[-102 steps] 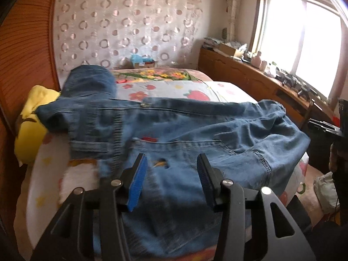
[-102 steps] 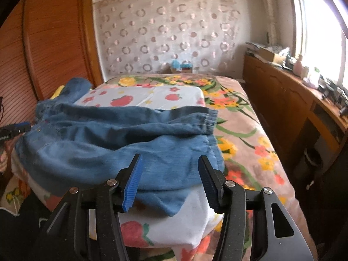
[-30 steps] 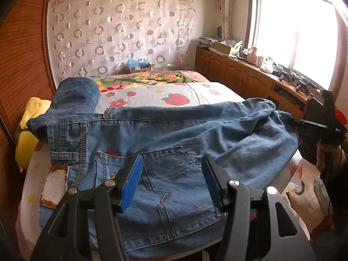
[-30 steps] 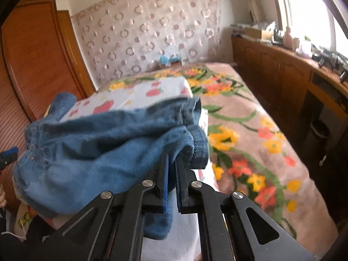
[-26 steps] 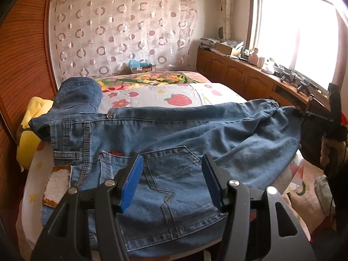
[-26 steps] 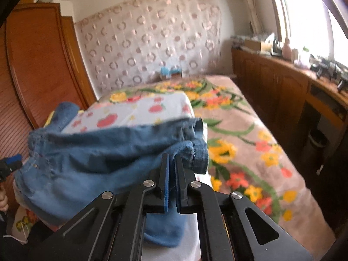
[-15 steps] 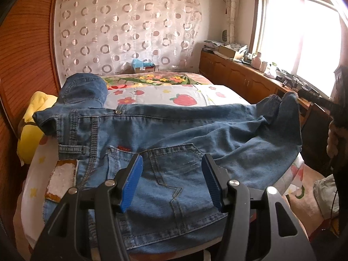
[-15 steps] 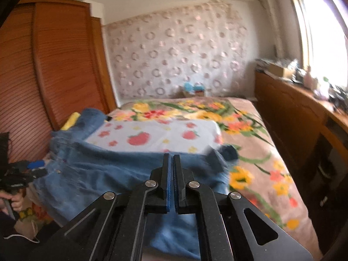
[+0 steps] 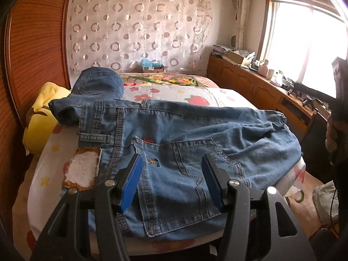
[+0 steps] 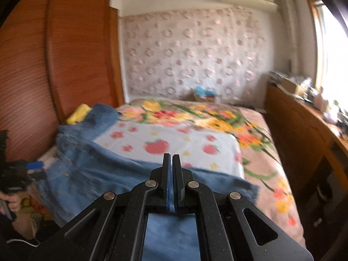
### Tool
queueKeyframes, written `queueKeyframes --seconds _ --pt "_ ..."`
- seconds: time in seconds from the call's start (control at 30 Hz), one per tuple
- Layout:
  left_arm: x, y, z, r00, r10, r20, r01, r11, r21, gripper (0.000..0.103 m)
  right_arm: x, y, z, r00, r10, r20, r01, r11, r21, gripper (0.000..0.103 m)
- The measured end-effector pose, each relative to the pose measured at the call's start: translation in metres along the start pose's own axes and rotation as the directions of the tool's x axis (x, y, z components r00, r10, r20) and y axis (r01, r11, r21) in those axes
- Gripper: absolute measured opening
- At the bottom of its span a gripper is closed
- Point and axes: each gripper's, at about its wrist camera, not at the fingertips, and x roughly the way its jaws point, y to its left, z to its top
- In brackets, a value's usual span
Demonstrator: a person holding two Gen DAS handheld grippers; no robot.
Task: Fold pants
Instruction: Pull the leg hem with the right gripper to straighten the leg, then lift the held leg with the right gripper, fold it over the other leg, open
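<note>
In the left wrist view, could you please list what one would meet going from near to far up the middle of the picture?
Open left gripper with blue pads → blue denim jeans → white strawberry-print sheet → flowered blanket → small cardboard box with blue contents → ring-patterned curtain.

Two wrist views from opposite bed [image 9: 228,95] corners, both close over the pants [image 9: 195,134].

Blue denim pants [image 9: 195,134], floral bedspread [image 10: 256,130], yellow pillow [image 9: 41,119].
</note>
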Motion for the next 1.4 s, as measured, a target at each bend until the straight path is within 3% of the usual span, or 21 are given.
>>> queueKeyframes --seconds 0.1,0.17,0.23,0.43,0.87,1.0,1.2,1.3,1.33,1.37,1.4 --pt "0.002 -0.002 -0.002 1.000 -0.009 -0.006 0.009 1.000 0.001 0.055 0.001 -0.027 -0.029 0.995 -0.079 -0.061 0.082 0.996 0.045 0.020" --pt "0.006 -0.004 -0.004 1.000 -0.015 -0.013 0.015 1.000 0.003 0.055 -0.001 -0.050 -0.054 0.986 -0.131 -0.101 0.141 0.985 0.095 0.046" --pt "0.010 -0.008 -0.004 1.000 -0.017 -0.021 0.017 1.000 0.007 0.055 -0.003 -0.068 -0.076 0.975 -0.174 -0.135 0.192 0.971 0.142 0.053" --pt "0.020 -0.020 -0.006 0.999 -0.028 -0.045 0.030 0.999 0.027 0.055 0.005 -0.107 -0.128 0.966 -0.134 -0.222 0.196 0.936 0.291 0.057" --pt "0.026 -0.031 -0.009 0.997 -0.028 -0.071 0.032 0.998 0.052 0.055 0.029 -0.115 -0.147 0.971 0.003 -0.238 0.109 0.885 0.453 0.059" --pt "0.026 -0.032 -0.010 0.997 -0.026 -0.073 0.029 0.998 0.050 0.055 0.031 -0.118 -0.144 0.974 0.004 -0.226 0.104 0.879 0.466 0.059" --pt "0.026 -0.028 -0.010 0.997 -0.021 -0.073 0.024 0.999 0.044 0.055 0.015 -0.120 -0.128 0.989 -0.017 -0.144 0.082 0.885 0.458 0.058" --pt "0.026 -0.026 -0.010 0.997 -0.022 -0.075 0.026 0.999 0.043 0.055 0.011 -0.119 -0.120 0.992 -0.027 -0.123 0.079 0.894 0.442 0.033" --pt "0.026 -0.026 -0.010 0.997 -0.023 -0.075 0.026 0.999 0.044 0.055 0.010 -0.118 -0.117 0.992 -0.035 -0.122 0.084 0.898 0.431 0.015" --pt "0.027 -0.026 -0.010 0.997 -0.024 -0.075 0.027 0.999 0.044 0.055 0.011 -0.117 -0.116 0.992 -0.031 -0.124 0.081 0.903 0.423 0.004" --pt "0.027 -0.026 -0.011 0.997 -0.024 -0.076 0.027 0.999 0.045 0.055 0.011 -0.116 -0.114 0.992 -0.033 -0.125 0.083 0.906 0.415 0.004"
